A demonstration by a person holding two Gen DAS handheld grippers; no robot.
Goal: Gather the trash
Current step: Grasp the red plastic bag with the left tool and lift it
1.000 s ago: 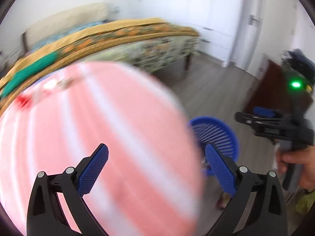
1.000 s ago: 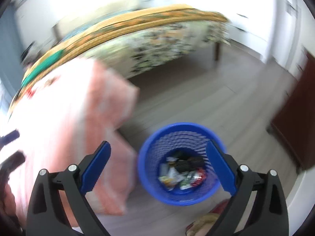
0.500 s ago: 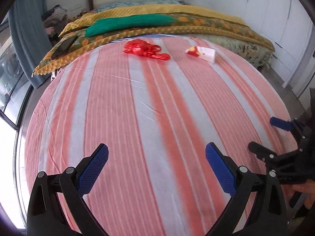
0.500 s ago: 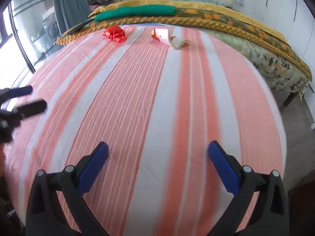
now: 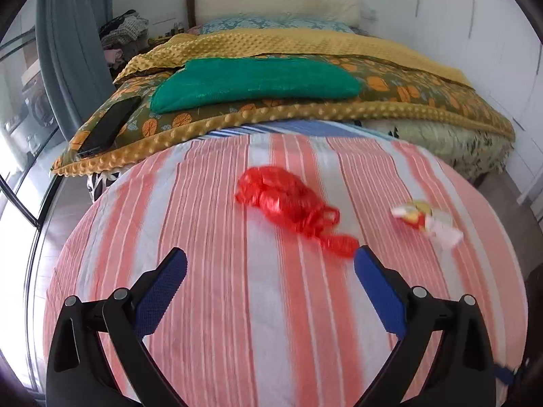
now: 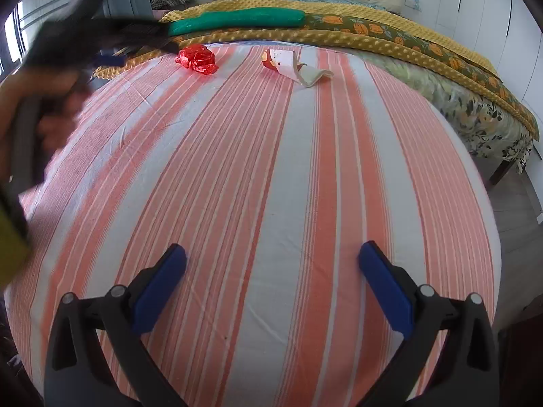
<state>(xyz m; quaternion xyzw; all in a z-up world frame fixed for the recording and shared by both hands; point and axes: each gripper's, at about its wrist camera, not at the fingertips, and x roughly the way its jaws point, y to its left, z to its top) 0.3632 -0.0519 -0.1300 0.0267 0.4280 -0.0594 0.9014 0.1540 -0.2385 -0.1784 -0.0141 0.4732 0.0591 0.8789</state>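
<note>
A crumpled red plastic wrapper (image 5: 288,205) lies on the pink-and-white striped sheet (image 5: 237,305), just ahead of my open, empty left gripper (image 5: 269,261); its tail reaches near the right finger. A white, red and yellow wrapper (image 5: 426,222) lies to its right. In the right wrist view the red wrapper (image 6: 197,59) and the white wrapper (image 6: 292,66) sit far ahead at the sheet's far edge. My right gripper (image 6: 271,254) is open and empty, well short of both. The left gripper with its hand (image 6: 51,68) shows blurred at the left of that view.
Beyond the sheet lies a bed with a yellow blanket (image 5: 305,47), a green cushion (image 5: 254,83) and a black phone (image 5: 108,125). A window and grey curtain (image 5: 68,51) stand at the left. Floor and white wardrobes (image 6: 502,17) are at the right.
Both grippers swung from the blue bin on the floor to face the striped sheet. The left one has since moved forward toward the red wrapper; the right one stays back.
</note>
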